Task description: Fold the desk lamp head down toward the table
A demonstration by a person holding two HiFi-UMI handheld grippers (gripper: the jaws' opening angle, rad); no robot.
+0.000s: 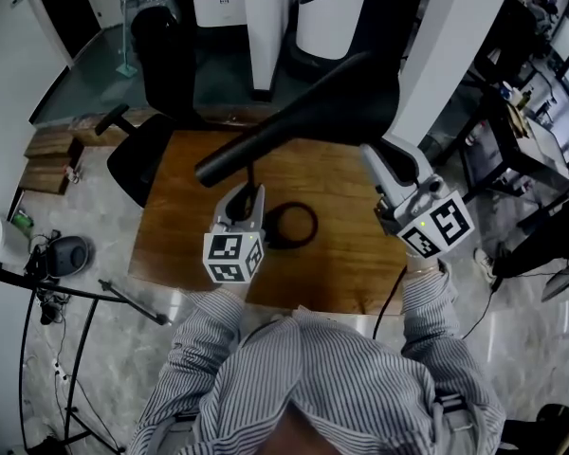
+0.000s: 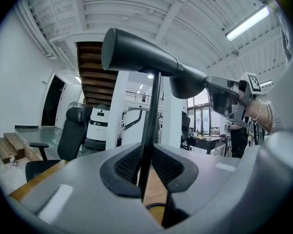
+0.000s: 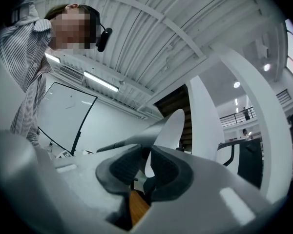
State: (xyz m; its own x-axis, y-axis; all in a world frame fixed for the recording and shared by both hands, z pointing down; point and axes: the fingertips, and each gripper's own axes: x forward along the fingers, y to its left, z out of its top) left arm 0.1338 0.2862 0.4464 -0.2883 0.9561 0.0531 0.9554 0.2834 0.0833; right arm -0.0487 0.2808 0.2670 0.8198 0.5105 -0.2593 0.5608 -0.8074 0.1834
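Observation:
A black desk lamp stands on the wooden table [image 1: 346, 273], its ring base [image 1: 310, 226] lying flat. The thin stem [image 1: 251, 174] rises from the base. Its long head [image 1: 294, 126] stretches from lower left to upper right, roughly level over the table. My left gripper [image 1: 249, 197] is shut on the stem; in the left gripper view the stem [image 2: 153, 106] runs up between the pads [image 2: 129, 165]. My right gripper [image 1: 387, 164] clamps the head's right end. The right gripper view shows the head's pale underside [image 3: 168, 130] caught in the jaws.
A black office chair [image 1: 137, 154] stands at the table's far left corner, with wooden steps [image 1: 52, 159] beside it. A tripod [image 1: 71, 297] and a cable sit on the floor at left. White pillars [image 1: 266, 17] rise behind the table. A cord [image 1: 391, 297] hangs off the near edge.

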